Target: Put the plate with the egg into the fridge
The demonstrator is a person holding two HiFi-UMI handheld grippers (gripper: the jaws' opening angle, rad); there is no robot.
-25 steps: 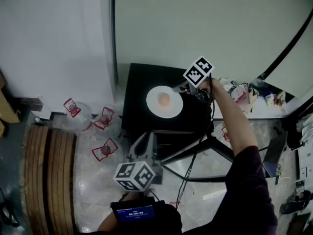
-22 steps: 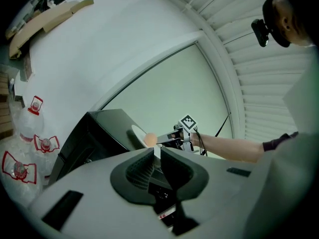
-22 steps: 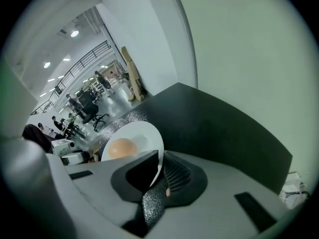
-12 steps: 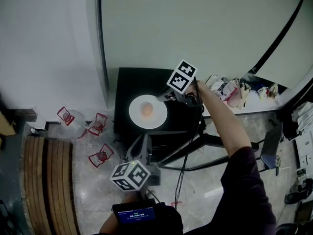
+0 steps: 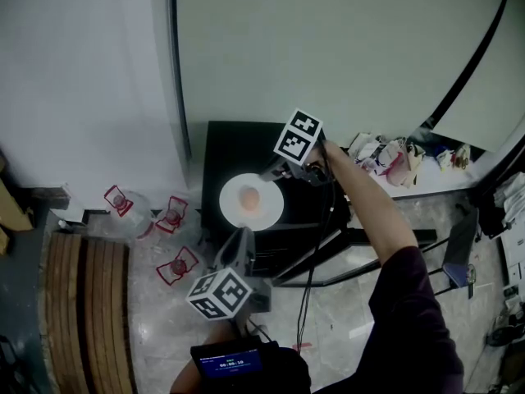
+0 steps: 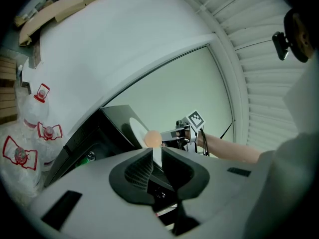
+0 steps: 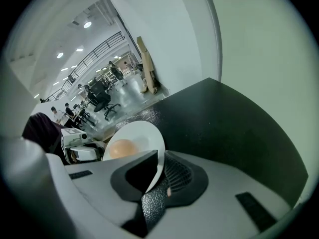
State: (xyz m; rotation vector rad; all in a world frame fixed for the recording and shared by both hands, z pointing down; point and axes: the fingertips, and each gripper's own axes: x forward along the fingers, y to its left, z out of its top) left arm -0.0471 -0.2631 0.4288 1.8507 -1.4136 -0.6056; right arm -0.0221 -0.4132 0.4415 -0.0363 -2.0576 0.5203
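Plastic bottles (image 5: pixel 130 207) lie beside wooden slats (image 5: pixel 82 302)

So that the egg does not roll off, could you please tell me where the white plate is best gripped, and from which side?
Grip the plate by its thin rim, coming from the right in the head view. It is shallow with the egg in its middle, so probably only the rim offers a pinch. The right gripper is clamped there; keeping the plate level seems wise.
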